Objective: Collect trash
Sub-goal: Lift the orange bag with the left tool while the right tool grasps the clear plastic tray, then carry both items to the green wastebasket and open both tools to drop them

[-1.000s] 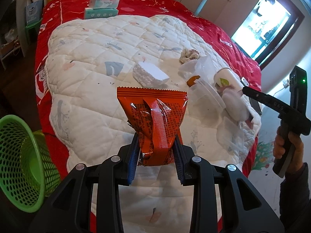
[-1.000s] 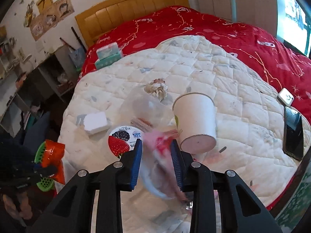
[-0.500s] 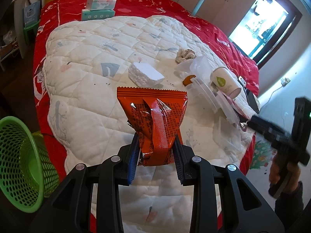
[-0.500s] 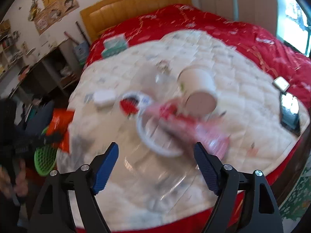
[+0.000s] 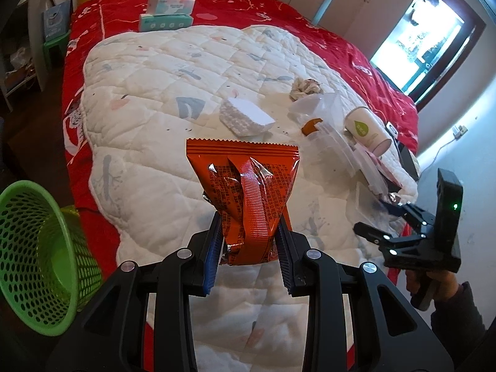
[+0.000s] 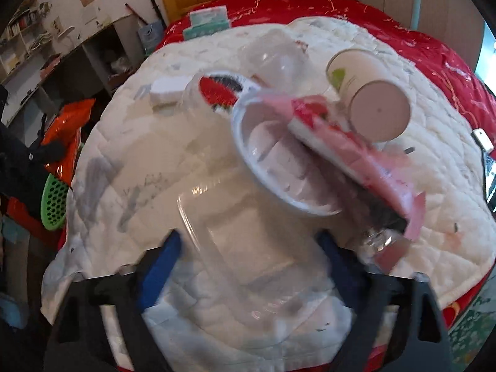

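The left gripper (image 5: 249,241) clamps an orange wrapper (image 5: 245,183) at frame centre; next, I judge, it goes into the green basket (image 5: 37,257) at lower left. The right gripper (image 6: 248,257) gapes wide, empty, over clear tubs (image 6: 248,217). Only the right view shows the pink packet (image 6: 350,152) clearly.

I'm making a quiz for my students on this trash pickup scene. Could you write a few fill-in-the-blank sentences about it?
1. The left gripper is shut on an ____ snack bag.
2. The basket beside the bed is ____ in color.
3. The paper cup lies on its ____ on the white quilt.
4. The right gripper has its jaws ____.

Missing words: orange; green; side; open
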### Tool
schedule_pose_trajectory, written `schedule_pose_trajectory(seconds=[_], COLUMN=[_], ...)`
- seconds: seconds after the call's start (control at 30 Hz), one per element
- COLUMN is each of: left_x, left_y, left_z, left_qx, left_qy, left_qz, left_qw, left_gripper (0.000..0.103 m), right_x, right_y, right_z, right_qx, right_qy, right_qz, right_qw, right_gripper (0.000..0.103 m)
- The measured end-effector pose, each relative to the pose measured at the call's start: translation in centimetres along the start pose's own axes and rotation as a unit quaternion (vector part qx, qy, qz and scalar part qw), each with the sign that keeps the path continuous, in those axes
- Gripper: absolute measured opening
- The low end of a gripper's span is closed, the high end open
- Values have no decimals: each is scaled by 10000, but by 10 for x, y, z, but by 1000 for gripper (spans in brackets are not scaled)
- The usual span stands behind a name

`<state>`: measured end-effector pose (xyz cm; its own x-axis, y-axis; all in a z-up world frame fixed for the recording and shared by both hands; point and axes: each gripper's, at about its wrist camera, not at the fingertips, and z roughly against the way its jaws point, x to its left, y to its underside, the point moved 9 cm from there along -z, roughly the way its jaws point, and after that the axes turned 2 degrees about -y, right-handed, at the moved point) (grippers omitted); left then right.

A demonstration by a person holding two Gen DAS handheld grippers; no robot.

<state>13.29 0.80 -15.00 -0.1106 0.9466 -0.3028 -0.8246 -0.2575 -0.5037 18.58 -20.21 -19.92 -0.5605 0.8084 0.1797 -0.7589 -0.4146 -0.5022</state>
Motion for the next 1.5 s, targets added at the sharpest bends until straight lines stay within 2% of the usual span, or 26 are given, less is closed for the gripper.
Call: schedule_pose_trajectory(seconds=[0.07,0.27,0.4,0.7,0.97,1.1,1.2,1.23,1.37,1.43,1.5], left_x=[5,25,49,145,238,272,288,294,312,320,329], left_y=[2,7,12,30,56,69,77,80,90,95,99], left_z=[3,20,36,76,88,89,91,94,106,115,127], left_qx=[-13,-127,-251,-501,-394,-321,-315,-328,-428,-533,-670], left_qy=[-29,-92,-179,-759,-1515,-1714,-1758,-1787,-1855,-1975,-2068], left_qz=[30,144,299,963,1514,1753,1955,2020,2215,2311,2387], left_qw=[10000,9998,9991,9912,9760,9690,9643,9624,9564,9512,9464], left_gripper=[32,32,32,32,35,44,55,55,59,68,71], right_x=[5,32,64,164,241,274,298,305,330,345,358], right_y=[3,10,8,-19,-42,-51,-56,-57,-61,-65,-66], right_z=[1,16,33,44,21,7,-5,-9,-24,-36,-47], right_qx=[47,-51,-244,-541,-452,-384,-301,-274,-164,-93,-7], right_qy=[14,23,-134,-676,-1052,-1235,-1353,-1385,-1502,-1551,-1610], right_qz=[-32,-5,56,505,976,1150,1269,1310,1452,1524,1557], right_qw=[10000,10000,9996,9950,9886,9849,9822,9813,9778,9760,9746], right_gripper=[62,61,61,61,61,61,61,61,61,61,61])
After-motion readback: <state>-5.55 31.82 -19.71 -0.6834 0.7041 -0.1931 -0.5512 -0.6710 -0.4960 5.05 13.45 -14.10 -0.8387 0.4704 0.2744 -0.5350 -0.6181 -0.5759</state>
